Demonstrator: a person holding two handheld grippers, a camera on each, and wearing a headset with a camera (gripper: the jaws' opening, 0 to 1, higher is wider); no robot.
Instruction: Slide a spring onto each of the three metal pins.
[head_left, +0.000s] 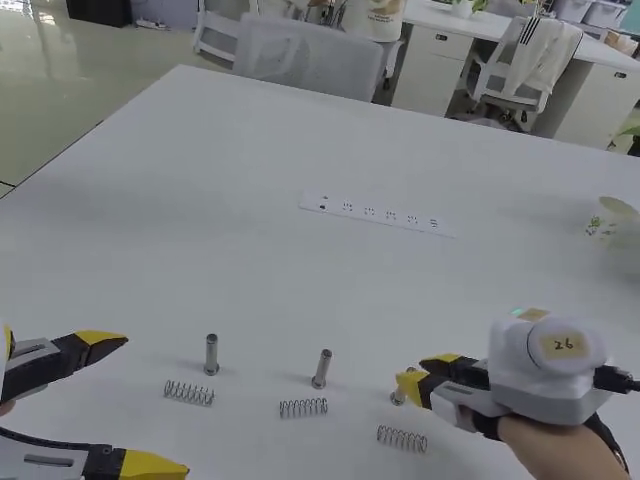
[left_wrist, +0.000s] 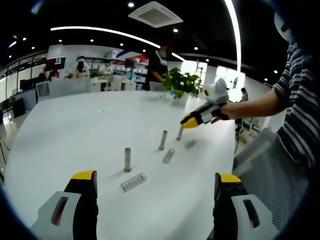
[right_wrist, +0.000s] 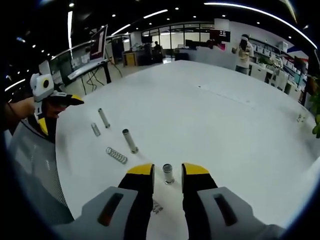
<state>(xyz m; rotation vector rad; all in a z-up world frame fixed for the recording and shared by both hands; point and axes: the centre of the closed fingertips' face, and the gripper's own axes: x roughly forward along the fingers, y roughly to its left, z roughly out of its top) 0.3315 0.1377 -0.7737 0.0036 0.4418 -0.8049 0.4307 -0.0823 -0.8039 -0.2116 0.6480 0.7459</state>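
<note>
Our right gripper (right_wrist: 168, 170) straddles the end pin (right_wrist: 168, 174), jaws narrow, unclamped; left gripper (left_wrist: 156, 176) gapes wide. Next, we reckon: clamp, then fetch the spring (head_left: 402, 438) beside that pin.

The white table (head_left: 300, 130) fills most of the head view, running from the lower edge up toward the upper right. Near the centre of the frame a flat white power strip (head_left: 378, 214) lies on it, slanting slightly down to the right. Across the lower part of the frame three metal pins stand upright in a row: the left pin (head_left: 211, 354), the middle pin (head_left: 322, 368) and the right pin (head_left: 398, 397), of which little shows. Just below each, a coil lies on its side, near its pin but apart from it: the left spring (head_left: 189, 392), the middle spring (head_left: 303, 407) and the right spring (head_left: 402, 438). At the right edge of the frame sits a small pale object (head_left: 610, 218), possibly a crumpled paper cup.
</note>
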